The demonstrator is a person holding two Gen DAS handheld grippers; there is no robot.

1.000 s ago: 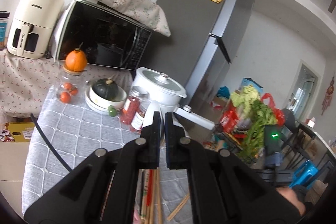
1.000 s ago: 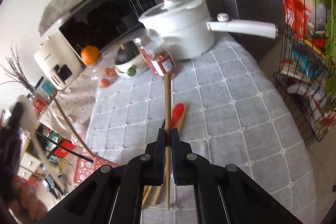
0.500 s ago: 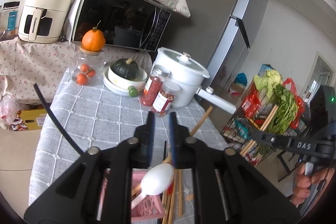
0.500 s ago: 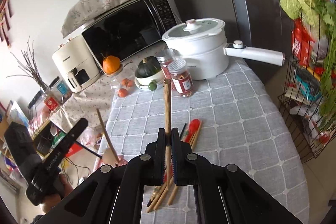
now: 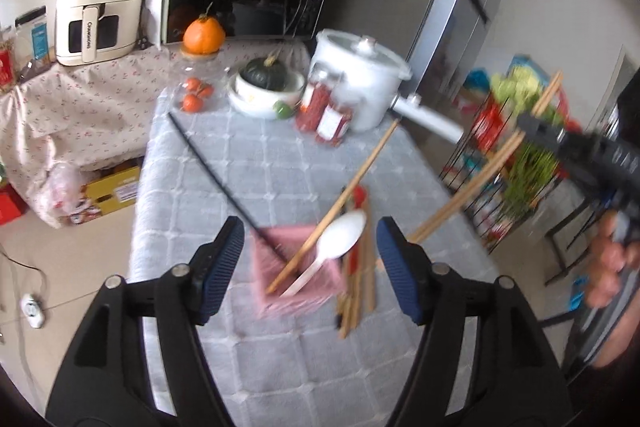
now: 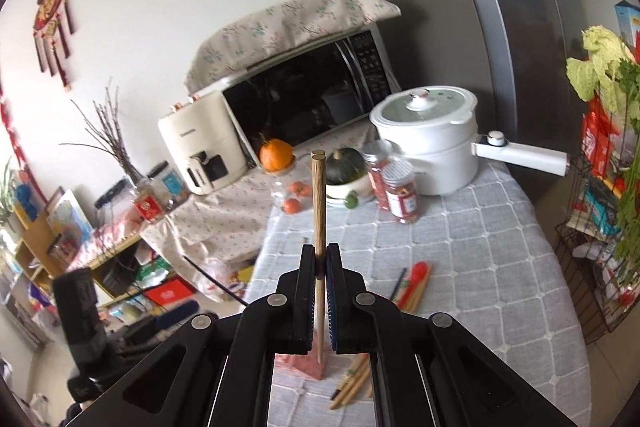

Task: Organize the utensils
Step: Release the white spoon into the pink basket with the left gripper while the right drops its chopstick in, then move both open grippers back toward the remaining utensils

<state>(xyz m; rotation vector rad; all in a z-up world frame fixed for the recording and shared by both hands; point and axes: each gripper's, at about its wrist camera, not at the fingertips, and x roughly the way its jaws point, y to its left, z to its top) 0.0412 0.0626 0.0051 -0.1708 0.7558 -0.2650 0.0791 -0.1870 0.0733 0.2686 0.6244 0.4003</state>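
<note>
the left gripper [image 5: 310, 247] hangs above the pink holder [image 5: 298, 277], its fingers [image 5: 222, 259] spread wide with nothing between them. the pink holder stands on the grey checked surface [image 5: 280, 179] and carries three things: a white spoon [image 5: 334, 245] with its bowl up, a wooden chopstick [image 5: 340, 203] leaning toward the white pot [image 5: 360, 75], and a black chopstick [image 5: 224, 187] leaning away toward the far left corner of the surface. just right of the holder, a loose bundle of wooden chopsticks [image 5: 360, 287] and a red utensil [image 5: 358, 199] lie flat on the surface.

the right gripper [image 6: 320, 291] has its fingers [image 6: 306, 291] pinched tight on a pair of wooden chopsticks [image 6: 319, 203], held upright so their blunt ends rise well past the fingertips and their thin ends reach down toward the pink holder [image 6: 308, 365] below. in the left wrist view this pair [image 5: 480, 171] appears off to the right of the holder, slanted, beyond the edge of the surface.

behind the holder, at the far end of the surface, two red-filled jars [image 6: 394, 187] stand just beside the white pot [image 6: 428, 131], and a bowl with a dark green squash [image 5: 266, 83] sits to their left.
</note>
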